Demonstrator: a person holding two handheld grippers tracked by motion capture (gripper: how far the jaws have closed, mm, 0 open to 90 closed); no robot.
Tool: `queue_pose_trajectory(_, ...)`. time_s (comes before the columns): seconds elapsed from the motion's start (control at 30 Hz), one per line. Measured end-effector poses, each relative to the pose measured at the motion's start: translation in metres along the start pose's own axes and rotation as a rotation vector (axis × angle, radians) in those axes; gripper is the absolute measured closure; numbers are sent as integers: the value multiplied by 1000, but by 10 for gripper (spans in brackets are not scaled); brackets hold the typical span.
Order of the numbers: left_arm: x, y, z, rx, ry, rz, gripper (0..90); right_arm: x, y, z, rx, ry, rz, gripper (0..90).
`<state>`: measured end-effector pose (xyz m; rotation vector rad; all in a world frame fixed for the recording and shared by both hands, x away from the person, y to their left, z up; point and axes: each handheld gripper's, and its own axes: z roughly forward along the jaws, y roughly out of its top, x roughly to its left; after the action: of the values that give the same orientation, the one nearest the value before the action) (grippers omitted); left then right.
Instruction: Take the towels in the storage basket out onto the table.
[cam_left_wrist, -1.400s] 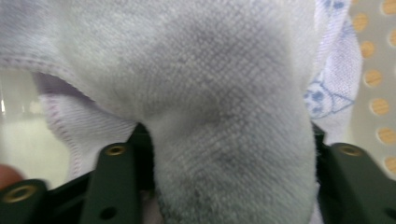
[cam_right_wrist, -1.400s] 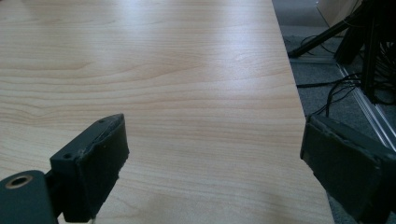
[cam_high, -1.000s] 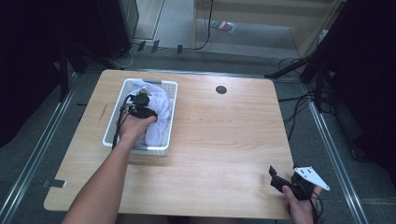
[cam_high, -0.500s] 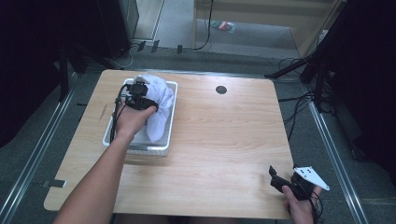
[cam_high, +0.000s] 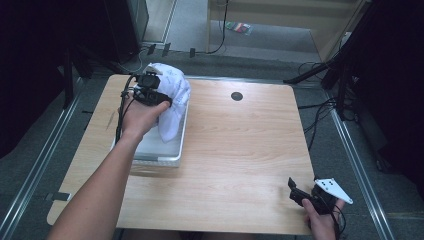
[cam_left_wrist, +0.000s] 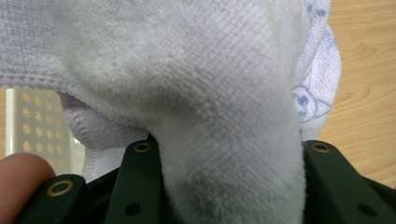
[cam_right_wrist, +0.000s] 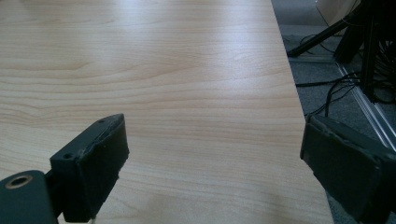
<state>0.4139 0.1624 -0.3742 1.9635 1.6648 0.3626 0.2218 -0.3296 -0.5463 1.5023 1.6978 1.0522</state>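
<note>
your left tongs (cam_high: 156, 96) are clamped on a fold of the white terry towel with small blue prints (cam_high: 170, 100), held up over the far end of the pale perforated plastic basket (cam_high: 155, 159) on the light wooden desk (cam_high: 240, 145). lift straight up until the hanging tail clears the basket rim, keeping the pinch firm. your right tongs (cam_high: 296, 190) rest open and empty, well apart at the desk's near right corner.

left gripper (cam_high: 150, 92): black, brass rivets | right gripper (cam_high: 300, 192): black, grey plate
</note>
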Motion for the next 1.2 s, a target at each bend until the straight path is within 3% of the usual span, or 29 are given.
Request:
queue_pose_trajectory(0.2,-15,6,-7,-17,-8,13,585,0,0,0,0,0,0,76)
queue_pose_trajectory(0.37,-29,8,-3,-11,-18,28,584,0,0,0,0,0,0,77)
queue_pose_trajectory(0.5,-36,9,-1,-11,-32,15,582,0,0,0,-1,1,0,76)
queue_pose_trajectory(0.9,-92,10,20,5,-94,62,580,-1,0,0,-5,3,1,77)
queue_pose_trajectory(1.2,-125,5,34,15,-121,92,578,-1,0,0,-6,6,1,76)
